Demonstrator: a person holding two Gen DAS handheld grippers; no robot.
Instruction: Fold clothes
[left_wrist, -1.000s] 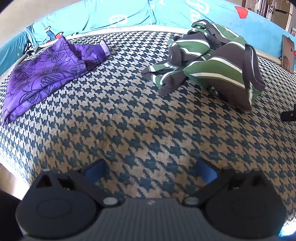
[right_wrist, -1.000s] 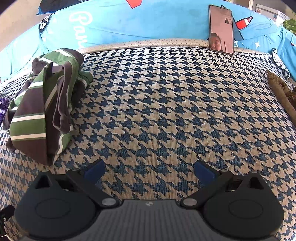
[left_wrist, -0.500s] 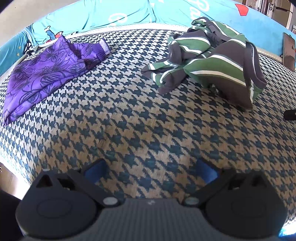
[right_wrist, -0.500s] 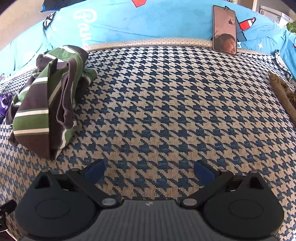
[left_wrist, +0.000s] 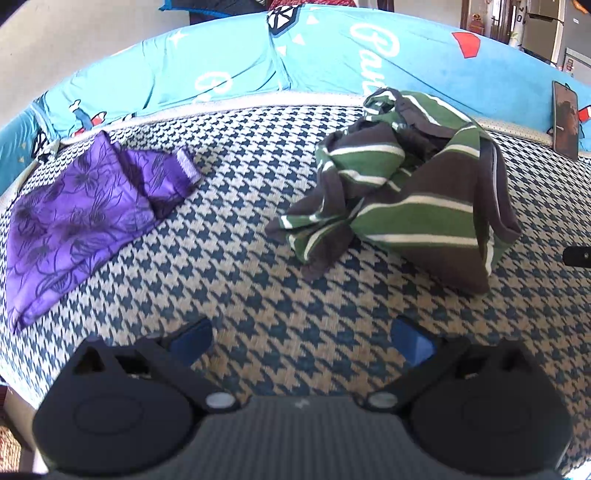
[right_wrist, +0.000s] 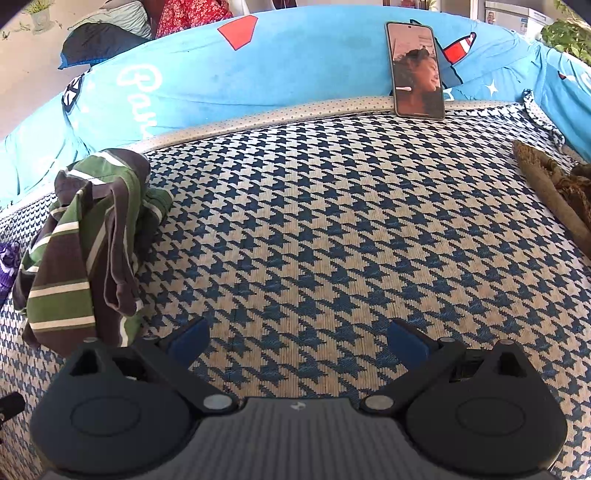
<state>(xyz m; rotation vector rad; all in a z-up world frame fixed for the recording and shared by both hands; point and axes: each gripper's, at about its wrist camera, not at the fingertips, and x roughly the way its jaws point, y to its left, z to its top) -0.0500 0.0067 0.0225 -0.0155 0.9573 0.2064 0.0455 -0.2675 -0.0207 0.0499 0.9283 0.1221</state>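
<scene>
The crumpled green-and-brown striped shirt (left_wrist: 406, 192) lies on the houndstooth bed cover (left_wrist: 236, 258), ahead-right of the left gripper (left_wrist: 301, 341) and just left of the right gripper (right_wrist: 297, 341) (seemingly nearer), both grippers' fingers spread apart, holding nothing.

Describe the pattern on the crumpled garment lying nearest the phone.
Green and dark brown bands with thin white stripes on the crumpled garment; clearest in the left wrist view.

Bright daylight, soft shadows, sharp centre, strong fisheye bending, dark corners
</scene>
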